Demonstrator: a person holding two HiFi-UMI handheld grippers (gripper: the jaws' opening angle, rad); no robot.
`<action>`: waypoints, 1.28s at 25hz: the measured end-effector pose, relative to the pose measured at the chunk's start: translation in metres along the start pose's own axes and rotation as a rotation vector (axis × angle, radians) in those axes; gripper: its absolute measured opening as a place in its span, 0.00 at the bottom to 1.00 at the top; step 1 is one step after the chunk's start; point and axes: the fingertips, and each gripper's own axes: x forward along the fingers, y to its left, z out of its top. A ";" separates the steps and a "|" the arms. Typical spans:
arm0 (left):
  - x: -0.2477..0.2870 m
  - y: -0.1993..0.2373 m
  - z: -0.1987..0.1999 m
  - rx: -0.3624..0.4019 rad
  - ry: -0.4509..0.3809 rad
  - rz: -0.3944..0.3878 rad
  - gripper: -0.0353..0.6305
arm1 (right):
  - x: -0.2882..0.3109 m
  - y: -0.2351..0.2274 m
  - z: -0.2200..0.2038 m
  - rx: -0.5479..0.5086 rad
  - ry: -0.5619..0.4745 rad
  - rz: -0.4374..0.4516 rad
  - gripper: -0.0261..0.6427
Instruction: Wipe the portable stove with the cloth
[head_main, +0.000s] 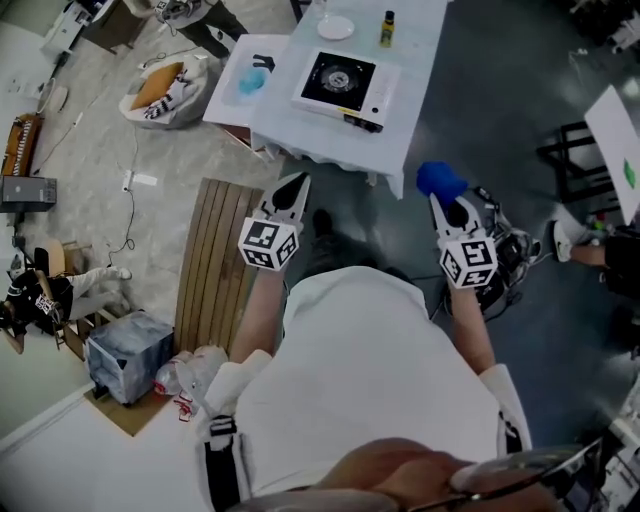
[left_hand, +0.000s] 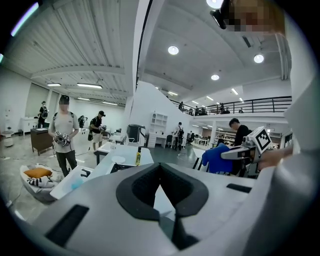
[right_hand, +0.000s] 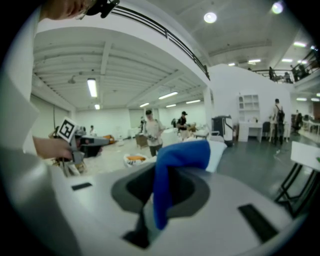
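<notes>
Cloth (head_main: 440, 180) in right gripper (head_main: 445, 206)

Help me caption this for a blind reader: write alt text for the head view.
Seen from above, a person holds a blue cloth in the right gripper's fingers and an empty left gripper, standing short of a white table. On it sit a portable stove, a small bottle and a white plate.
</notes>
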 end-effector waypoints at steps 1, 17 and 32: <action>0.005 0.006 0.003 0.003 0.003 -0.008 0.10 | 0.007 0.000 0.003 0.001 0.003 -0.005 0.15; 0.080 0.120 0.037 0.042 0.047 -0.164 0.10 | 0.114 0.010 0.047 0.002 0.054 -0.126 0.15; 0.119 0.174 0.048 0.076 0.078 -0.260 0.10 | 0.153 0.007 0.068 0.007 0.095 -0.226 0.15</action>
